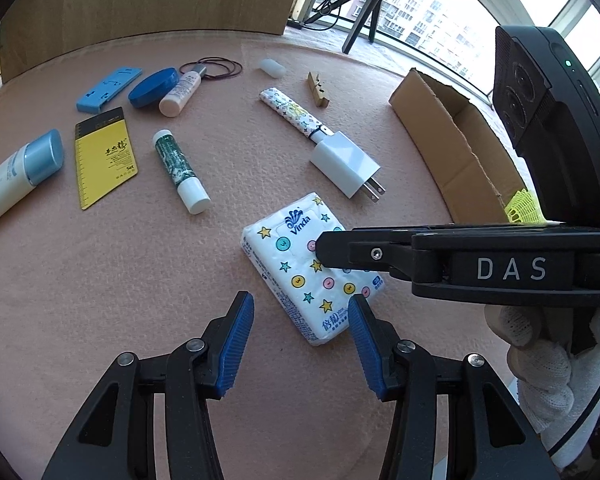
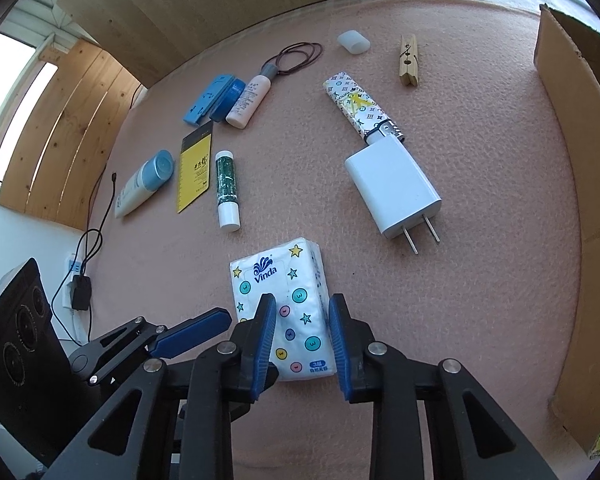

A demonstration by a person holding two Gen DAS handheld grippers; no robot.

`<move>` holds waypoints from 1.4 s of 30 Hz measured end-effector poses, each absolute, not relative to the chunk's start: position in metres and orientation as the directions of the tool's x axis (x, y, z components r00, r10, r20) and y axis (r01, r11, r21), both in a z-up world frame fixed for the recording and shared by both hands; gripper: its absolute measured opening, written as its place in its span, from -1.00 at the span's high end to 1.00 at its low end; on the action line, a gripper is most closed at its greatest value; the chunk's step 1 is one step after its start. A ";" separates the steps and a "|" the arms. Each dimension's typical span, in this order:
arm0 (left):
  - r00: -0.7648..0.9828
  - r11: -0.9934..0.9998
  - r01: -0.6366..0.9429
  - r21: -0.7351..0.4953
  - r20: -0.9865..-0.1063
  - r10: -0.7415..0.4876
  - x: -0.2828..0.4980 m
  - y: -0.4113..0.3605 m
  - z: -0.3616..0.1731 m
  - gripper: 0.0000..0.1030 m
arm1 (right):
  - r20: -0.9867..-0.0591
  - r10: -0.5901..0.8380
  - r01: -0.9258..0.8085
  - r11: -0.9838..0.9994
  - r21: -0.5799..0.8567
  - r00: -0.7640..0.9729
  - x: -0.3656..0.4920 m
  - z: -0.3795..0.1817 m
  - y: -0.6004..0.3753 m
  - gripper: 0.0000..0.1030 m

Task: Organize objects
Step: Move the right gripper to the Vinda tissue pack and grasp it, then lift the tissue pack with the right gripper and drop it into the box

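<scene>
Step in hand: picking up the tissue pack [image 2: 284, 308], which lies flat on the pink table cover [image 2: 480, 300] at the near middle. The right gripper [image 2: 302, 340] straddles the pack's near half, blue pads on either side of it; jaws are apart, and whether the pads already touch the pack's sides cannot be told from this view (looks like a small gap on the left pad). The left gripper [image 1: 300, 344] hangs just left of the pack with jaws wide apart, holding nothing.

The pack is not yet lifted. The cardboard box [image 1: 452, 140] sits at the right edge of the table, open, with something yellow [image 1: 524, 204] showing in it, so it is likely the drop spot (a judgement, the task only says organize).

Next move calls for: close the right jaws on the pack's long sides, gently since it is soft and will squash, lift straight up, carry right to the box. The white charger [image 2: 392, 188] lies just beyond on the right, prongs pointing near, so the carry should clear it.

Other items still out on the far side: patterned lighter [image 2: 360, 106], clothespin [image 2: 408, 62], lip balm [image 2: 226, 190], yellow card [image 2: 194, 170], blue-capped tube [image 2: 144, 182], pink bottle [image 2: 248, 100]
</scene>
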State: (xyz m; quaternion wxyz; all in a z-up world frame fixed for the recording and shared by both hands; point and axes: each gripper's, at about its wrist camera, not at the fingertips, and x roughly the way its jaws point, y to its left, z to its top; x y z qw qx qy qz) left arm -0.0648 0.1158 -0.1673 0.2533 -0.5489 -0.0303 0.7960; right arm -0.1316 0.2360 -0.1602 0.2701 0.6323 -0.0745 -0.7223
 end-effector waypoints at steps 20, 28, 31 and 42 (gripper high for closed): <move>-0.243 -0.848 -0.400 -0.347 -0.852 0.463 -0.062 0.126 -0.174 0.09 | -0.866 -0.496 0.289 -0.839 0.462 -0.054 -0.126 -0.160 0.237 0.52; -0.259 -0.840 -0.424 -0.339 -0.843 0.471 -0.064 0.133 -0.160 0.09 | -0.858 -0.506 0.286 -0.838 0.465 -0.086 -0.125 -0.148 0.244 0.52; -0.271 -0.835 -0.441 -0.329 -0.838 0.473 -0.065 0.139 -0.151 0.09 | -0.854 -0.511 0.278 -0.838 0.469 -0.102 -0.125 -0.142 0.250 0.52; -0.295 -0.799 -0.517 -0.308 -0.812 0.504 -0.073 0.174 -0.121 0.09 | -0.841 -0.510 0.254 -0.851 0.460 -0.183 -0.131 -0.115 0.279 0.52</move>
